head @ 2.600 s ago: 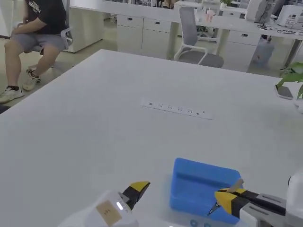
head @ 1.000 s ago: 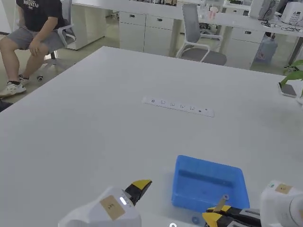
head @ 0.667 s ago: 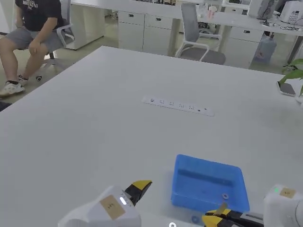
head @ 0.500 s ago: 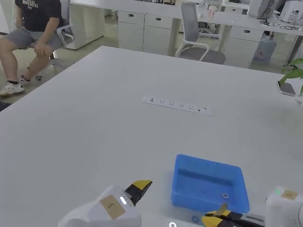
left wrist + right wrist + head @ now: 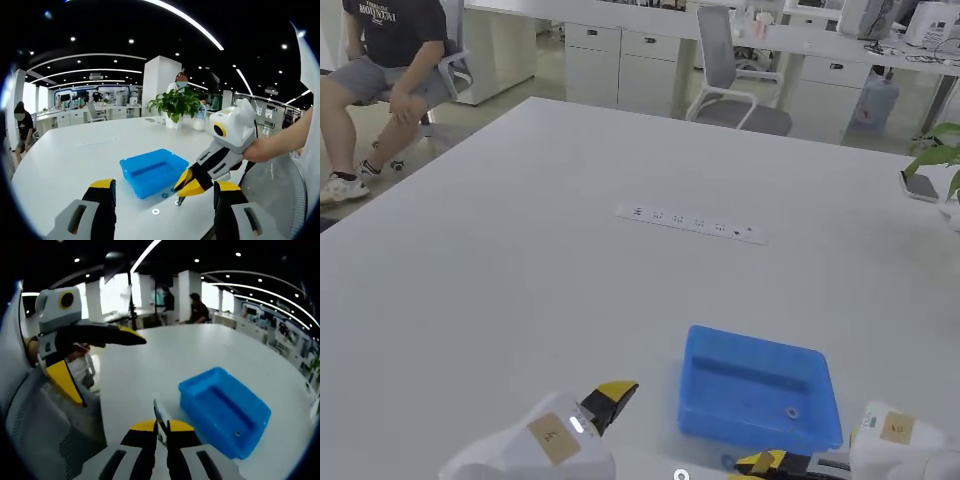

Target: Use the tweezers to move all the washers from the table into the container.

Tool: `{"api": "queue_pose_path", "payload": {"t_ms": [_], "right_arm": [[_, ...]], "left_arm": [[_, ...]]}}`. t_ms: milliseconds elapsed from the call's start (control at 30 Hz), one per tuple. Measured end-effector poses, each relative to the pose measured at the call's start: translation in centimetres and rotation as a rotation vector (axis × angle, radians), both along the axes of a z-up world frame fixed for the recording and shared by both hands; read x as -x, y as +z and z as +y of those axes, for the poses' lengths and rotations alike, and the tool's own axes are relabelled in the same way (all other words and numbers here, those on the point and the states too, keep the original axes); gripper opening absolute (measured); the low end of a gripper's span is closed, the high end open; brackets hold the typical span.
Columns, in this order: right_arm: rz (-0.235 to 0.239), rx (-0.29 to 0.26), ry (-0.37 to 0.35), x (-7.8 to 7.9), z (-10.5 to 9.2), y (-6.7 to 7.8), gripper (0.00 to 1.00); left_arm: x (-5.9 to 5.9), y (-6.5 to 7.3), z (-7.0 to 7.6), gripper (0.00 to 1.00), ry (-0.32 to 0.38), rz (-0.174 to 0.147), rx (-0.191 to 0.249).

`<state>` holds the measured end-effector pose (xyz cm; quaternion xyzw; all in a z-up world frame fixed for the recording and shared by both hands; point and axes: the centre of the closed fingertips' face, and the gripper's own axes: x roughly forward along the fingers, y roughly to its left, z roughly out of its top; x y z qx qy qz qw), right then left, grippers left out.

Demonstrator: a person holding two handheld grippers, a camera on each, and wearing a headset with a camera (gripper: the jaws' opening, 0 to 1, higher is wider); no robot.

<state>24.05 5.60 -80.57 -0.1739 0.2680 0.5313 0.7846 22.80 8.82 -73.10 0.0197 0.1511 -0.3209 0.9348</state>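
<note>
The blue container (image 5: pixel 755 390) sits near the table's front edge, with one small washer (image 5: pixel 791 411) lying inside it. In the right gripper view the container (image 5: pixel 225 412) shows the same washer (image 5: pixel 238 433). My right gripper (image 5: pixel 760 463) is low in front of the container, shut on thin tweezers (image 5: pixel 157 412). From the left gripper view, the right gripper (image 5: pixel 182 186) holds the tweezers (image 5: pixel 179 201) tip-down just above the table, near two loose washers (image 5: pixel 156 211) (image 5: pixel 164 195). My left gripper (image 5: pixel 164 185) stands open and empty, left of the container (image 5: pixel 152 170).
A recessed socket strip (image 5: pixel 690 222) lies across the middle of the white table (image 5: pixel 520 260). A person sits on a chair (image 5: pixel 390 60) at the far left. A potted plant (image 5: pixel 935 160) and a phone (image 5: pixel 920 187) stand at the right edge.
The right gripper with the tweezers has drawn back from over the container towards the near edge. A washer now lies inside the container. The left gripper has stayed in place.
</note>
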Motion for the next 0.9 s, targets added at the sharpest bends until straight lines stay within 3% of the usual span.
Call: {"api": "queue_pose_path", "payload": {"t_ms": [167,400,467,533,567,767,900], "right_arm": [[-0.040,0.057,0.038,0.2,0.2,-0.4,0.04],[-0.012,0.054,-0.008,-0.2,-0.1,-0.6,0.03],[0.020,0.039,-0.043,-0.4,-0.4,-0.6,0.03],[0.093,-0.027,-0.163,-0.9,-0.7,-0.5,0.03],[0.103,-0.068,-0.193,-1.1,-0.7,-0.4,0.03],[0.103,-0.058,-0.216,-1.1,-1.5,-0.3,0.03],[0.111,-0.103,-0.276,-1.3,-2.4,1.1,0.03]], "left_arm": [[0.0,0.0,0.0,0.81,0.000,0.001,-0.003],[0.0,-0.1,0.1,0.81,-0.004,0.001,-0.001],[0.0,-0.1,0.1,0.81,-0.005,0.001,-0.003],[0.0,-0.2,0.1,0.81,-0.007,0.000,-0.004],[0.0,-0.2,0.1,0.81,-0.005,-0.001,-0.007],[0.1,-0.2,0.1,0.81,-0.010,0.001,-0.002],[0.1,-0.3,0.1,0.81,-0.008,0.001,-0.006]]}}
